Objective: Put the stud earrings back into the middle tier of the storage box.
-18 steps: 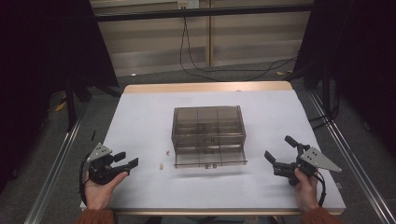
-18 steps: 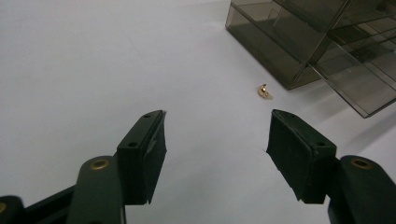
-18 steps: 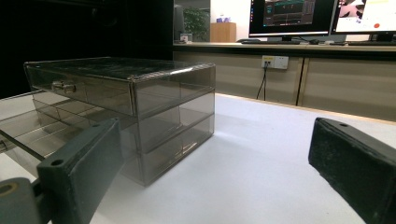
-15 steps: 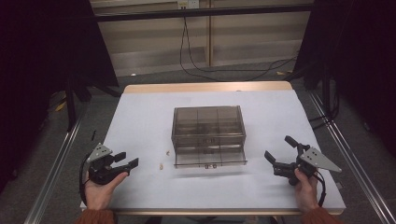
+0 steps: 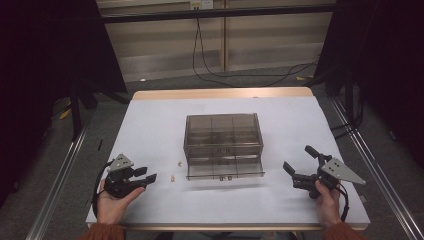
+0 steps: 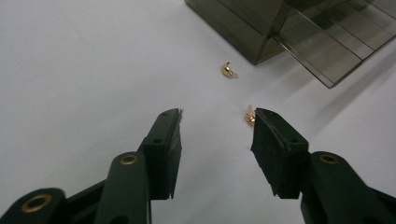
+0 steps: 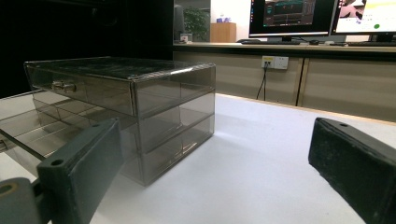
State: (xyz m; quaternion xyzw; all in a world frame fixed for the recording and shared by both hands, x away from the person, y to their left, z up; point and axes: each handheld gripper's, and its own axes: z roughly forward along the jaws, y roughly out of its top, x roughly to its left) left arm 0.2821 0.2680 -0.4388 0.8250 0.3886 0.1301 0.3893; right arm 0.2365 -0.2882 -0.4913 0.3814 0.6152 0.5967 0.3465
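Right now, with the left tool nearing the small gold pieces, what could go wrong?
The left tool stands open, with the nearer small gold piece right at one jaw tip, not centred; closing may flick it away. The farther gold piece lies close to the smoky clear plastic drawer box; its pulled-out bottom drawer could get bumped.

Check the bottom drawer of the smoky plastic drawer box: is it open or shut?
Open. In the high view the bottom drawer juts out from the drawer box toward the person, and the right gripper view shows it sticking out below the shut top drawer.
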